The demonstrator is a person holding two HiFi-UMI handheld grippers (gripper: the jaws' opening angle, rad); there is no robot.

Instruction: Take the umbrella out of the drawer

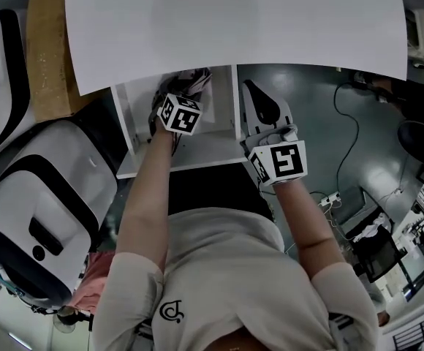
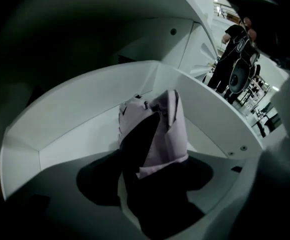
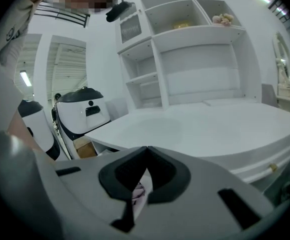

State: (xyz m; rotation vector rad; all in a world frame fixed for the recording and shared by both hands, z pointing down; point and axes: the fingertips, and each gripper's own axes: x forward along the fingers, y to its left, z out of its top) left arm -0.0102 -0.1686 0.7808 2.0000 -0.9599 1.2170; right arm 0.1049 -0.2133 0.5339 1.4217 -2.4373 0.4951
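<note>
The white drawer (image 1: 197,151) stands pulled out from under the desk top. In it a folded umbrella (image 2: 167,129), pale lilac with black parts, stands on end. It shows in the head view as crumpled fabric (image 1: 196,80) at the drawer's back. My left gripper (image 1: 188,95) reaches steeply down into the drawer. Its jaws (image 2: 152,186) stand wide with the umbrella between them, and I see no firm press of the dark pads (image 2: 97,179). My right gripper (image 1: 259,102) hovers just right of the drawer's side wall, shut (image 3: 146,149) with nothing in it.
The white desk top (image 1: 234,28) overhangs the drawer's back. A white-and-black machine (image 1: 44,218) stands at the left, with a brown board (image 1: 47,50) behind it. Cables (image 1: 343,123) lie on the grey floor at the right. Open shelves (image 3: 185,44) rise at the desk's back.
</note>
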